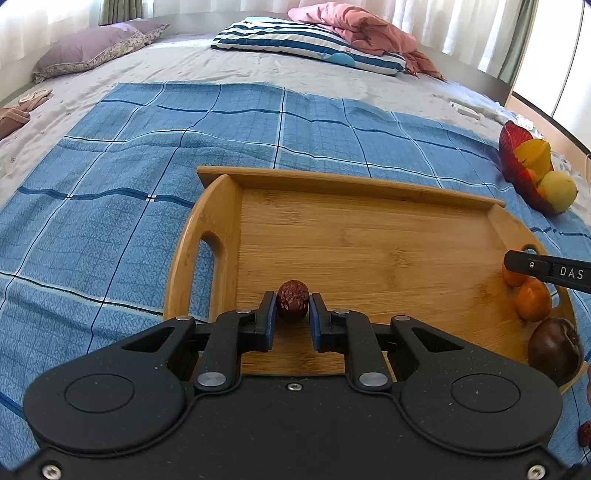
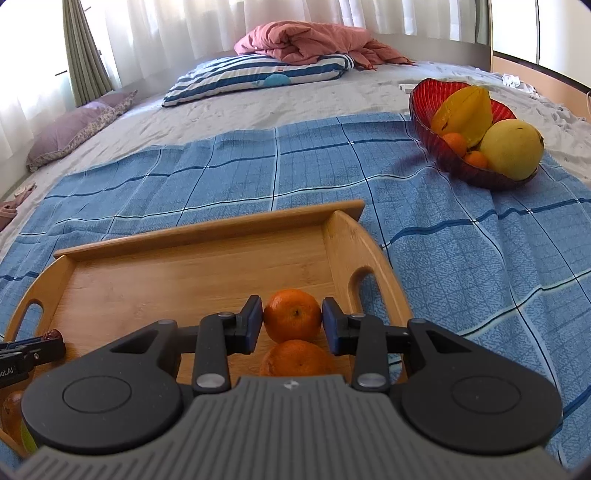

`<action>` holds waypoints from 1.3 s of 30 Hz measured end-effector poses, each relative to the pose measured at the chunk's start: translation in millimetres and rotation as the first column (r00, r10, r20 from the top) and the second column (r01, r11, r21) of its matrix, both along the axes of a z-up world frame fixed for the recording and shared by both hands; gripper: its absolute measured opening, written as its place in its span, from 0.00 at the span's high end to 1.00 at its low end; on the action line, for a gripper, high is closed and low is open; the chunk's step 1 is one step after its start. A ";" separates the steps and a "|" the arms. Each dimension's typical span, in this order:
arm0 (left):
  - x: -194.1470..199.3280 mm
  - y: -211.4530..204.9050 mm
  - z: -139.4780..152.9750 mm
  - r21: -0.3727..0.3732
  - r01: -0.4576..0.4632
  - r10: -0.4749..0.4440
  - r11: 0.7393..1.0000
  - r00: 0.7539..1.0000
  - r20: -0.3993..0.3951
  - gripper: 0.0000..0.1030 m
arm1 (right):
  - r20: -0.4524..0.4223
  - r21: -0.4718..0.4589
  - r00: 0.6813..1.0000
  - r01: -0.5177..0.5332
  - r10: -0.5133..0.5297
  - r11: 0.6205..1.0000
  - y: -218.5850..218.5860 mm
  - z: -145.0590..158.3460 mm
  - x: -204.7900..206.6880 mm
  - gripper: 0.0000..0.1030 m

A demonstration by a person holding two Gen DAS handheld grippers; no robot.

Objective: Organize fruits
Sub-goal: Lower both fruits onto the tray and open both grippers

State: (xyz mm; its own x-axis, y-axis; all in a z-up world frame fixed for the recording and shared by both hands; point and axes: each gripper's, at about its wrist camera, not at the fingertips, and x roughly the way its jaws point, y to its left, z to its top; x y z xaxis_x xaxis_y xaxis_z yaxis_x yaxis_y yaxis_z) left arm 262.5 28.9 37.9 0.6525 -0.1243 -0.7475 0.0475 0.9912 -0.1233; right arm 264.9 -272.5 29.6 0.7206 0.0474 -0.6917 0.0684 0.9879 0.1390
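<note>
Clamped in my left hand-held gripper [image 1: 292, 308] sits a wrinkled date [image 1: 293, 304]; my right hand-held gripper [image 2: 292, 323] pinches a tangerine [image 2: 292, 314], half hiding another tangerine [image 2: 295, 360] behind.

Orange tangerines [image 2: 292, 314] and a wrinkled dark-red date [image 1: 293, 300] on a honey-brown bamboo tray [image 1: 369, 236], beyond it blue plaid cloth [image 1: 147, 155], a translucent red bowl [image 2: 430, 96] and navy-and-white striped pillow [image 2: 255, 75]

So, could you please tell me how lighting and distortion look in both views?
Left wrist view: backlit curtains blown out, bed edge bowed by fisheye, red date sharp. Right wrist view: the window glare is the same, wooden tray rim curved, mandarin sharp.
</note>
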 end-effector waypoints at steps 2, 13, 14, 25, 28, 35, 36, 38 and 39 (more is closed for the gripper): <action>0.0 -0.1 0.0 0.001 0.001 -0.001 1.000 1.000 0.000 0.83 | 0.000 -0.001 1.000 0.000 0.000 1.000 0.3 -0.1 0.1 0.61; 0.8 1.4 0.9 -0.014 0.000 0.000 1.000 1.000 0.007 0.56 | -0.010 0.051 1.000 0.005 -0.004 0.999 -4.3 -2.7 -0.4 0.37; 0.2 1.3 1.0 -0.011 0.001 -0.001 1.000 1.000 0.010 0.53 | -0.007 0.061 1.000 0.008 -0.008 0.998 -5.9 -3.1 -1.1 0.34; -14.7 3.5 9.9 -0.034 0.016 -0.014 0.999 0.998 0.057 0.17 | 0.068 0.098 0.998 0.009 -0.016 0.995 -17.0 5.5 -21.0 0.16; -22.9 2.6 15.4 -0.022 0.028 -0.026 0.999 0.997 0.077 0.12 | 0.093 0.089 0.996 -0.003 -0.005 0.996 -18.2 9.2 -29.2 0.14; -47.7 5.1 27.0 -0.038 0.043 -0.038 0.998 0.992 0.120 0.07 | 0.140 0.062 0.990 -0.024 0.015 0.998 -21.0 16.2 -52.2 0.11; -51.3 4.5 28.7 -0.034 0.046 -0.041 0.998 0.991 0.128 0.06 | 0.147 0.059 0.989 -0.024 0.015 0.998 -21.2 17.2 -56.0 0.11; -60.7 2.4 32.2 -0.027 0.056 -0.051 0.998 0.988 0.146 0.06 | 0.164 0.053 0.986 -0.028 0.019 0.998 -22.1 18.9 -63.4 0.10; -65.5 1.3 33.9 -0.025 0.062 -0.057 0.998 0.986 0.155 0.05 | 0.170 0.048 0.985 -0.031 0.022 0.998 -22.1 19.4 -67.3 0.09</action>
